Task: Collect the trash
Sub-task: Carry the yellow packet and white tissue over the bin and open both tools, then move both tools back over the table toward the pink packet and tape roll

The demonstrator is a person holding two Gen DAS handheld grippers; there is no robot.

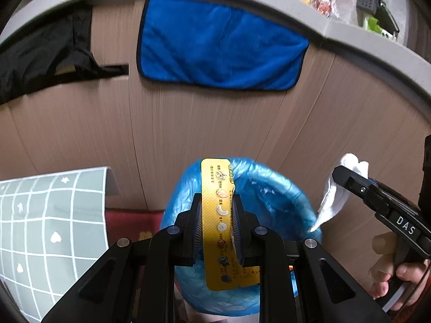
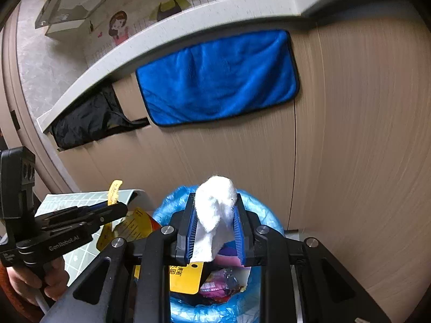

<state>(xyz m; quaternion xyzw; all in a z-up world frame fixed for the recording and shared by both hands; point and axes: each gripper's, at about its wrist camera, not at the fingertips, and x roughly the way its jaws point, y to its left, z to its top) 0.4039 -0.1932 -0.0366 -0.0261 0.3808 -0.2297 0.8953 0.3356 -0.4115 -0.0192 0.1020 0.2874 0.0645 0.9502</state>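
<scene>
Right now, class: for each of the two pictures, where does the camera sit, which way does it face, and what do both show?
Left wrist: behind the left claw, facing the cabinet; it grips a yellow wrapper above the blue-lined bin; the right hand shows.
Right wrist: behind the right claw, gripping a white tissue above that bin; the left hand shows.
Shared: bin, blue towel, black bag, both claws.

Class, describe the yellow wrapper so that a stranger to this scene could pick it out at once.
Start at the blue towel hanging on the cabinet front, then drop to the bin with the blue liner below it. The yellow wrapper is clamped in the left gripper above that bin: long, flat, printed with nuts, unlike the crumpled white tissue nearby.
</scene>
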